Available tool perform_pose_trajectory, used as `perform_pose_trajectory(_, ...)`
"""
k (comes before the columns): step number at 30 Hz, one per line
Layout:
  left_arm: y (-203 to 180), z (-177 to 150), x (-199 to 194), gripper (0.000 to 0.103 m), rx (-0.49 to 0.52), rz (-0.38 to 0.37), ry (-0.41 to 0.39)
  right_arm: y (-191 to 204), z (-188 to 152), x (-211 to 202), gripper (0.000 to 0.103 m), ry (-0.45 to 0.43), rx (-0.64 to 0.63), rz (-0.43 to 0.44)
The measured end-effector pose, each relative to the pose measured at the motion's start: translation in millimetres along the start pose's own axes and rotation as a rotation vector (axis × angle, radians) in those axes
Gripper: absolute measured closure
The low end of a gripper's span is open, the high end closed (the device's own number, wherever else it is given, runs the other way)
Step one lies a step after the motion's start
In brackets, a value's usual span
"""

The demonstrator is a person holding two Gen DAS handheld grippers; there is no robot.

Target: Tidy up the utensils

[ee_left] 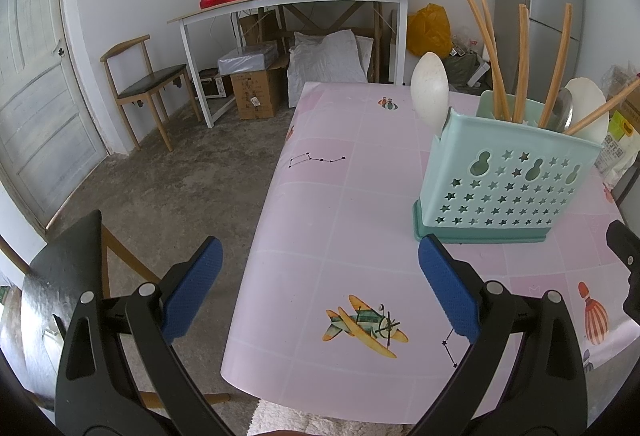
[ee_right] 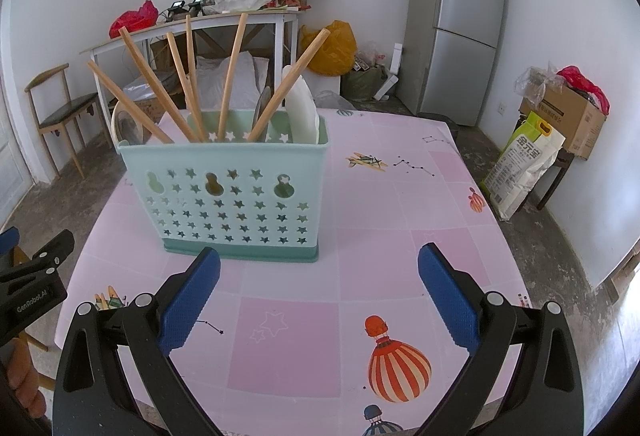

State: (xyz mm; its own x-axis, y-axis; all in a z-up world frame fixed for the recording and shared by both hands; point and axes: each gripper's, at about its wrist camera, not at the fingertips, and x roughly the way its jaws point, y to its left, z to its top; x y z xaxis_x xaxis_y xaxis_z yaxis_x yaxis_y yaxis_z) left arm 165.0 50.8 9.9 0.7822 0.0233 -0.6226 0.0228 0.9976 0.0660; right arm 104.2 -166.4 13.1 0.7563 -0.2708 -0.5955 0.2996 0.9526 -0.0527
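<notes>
Both grippers are held wide apart and empty above the near edge of the table [ee_right: 400, 236]. The left gripper [ee_left: 320, 284] is seen over the table's left corner, one finger out over the floor. The right gripper [ee_right: 319, 292] is seen just short of the holder [ee_right: 236, 204], its left pad [ee_right: 190, 302] close to the holder's base.

The holder is standing upright on the pink cloth, and everything appears to be in it already: chopsticks [ee_right: 230, 76] fanned out at loose angles, a white spoon [ee_right: 300, 108] at one end, another pale spoon [ee_right: 124, 124] and a metal one [ee_right: 262, 102] tucked among them. No loose utensil is seen on the cloth, so the task is judged almost or fully done.

Trouble from here would most likely be caused by the holder itself. It is tall, narrow and light-looking, loaded with long sticks, so a nudge from the right gripper's near pad could slide or tip it. The chopsticks lean freely; if one is brushed from the side, several could be levered out or scattered. The cloth looks smooth, so little resistance to sliding is expected.

A second risk is judged at the left: the left gripper's tool body [ee_right: 32, 276] is seen close beside the right one, and a careless crossing could knock them together.
</notes>
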Motion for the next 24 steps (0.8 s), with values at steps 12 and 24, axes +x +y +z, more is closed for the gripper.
perform_pose_trajectory(12,-6.7,-2.0,1.5,0.008,-0.003,0.001,0.006,-0.6,-0.2,0.1,0.007,0.001,0.001,0.000)
perform_pose_trajectory(24,-3.6,-0.6,2.0,0.008,-0.002,-0.001,0.006,0.7,1.0,-0.1,0.007,0.001,0.000,0.001)
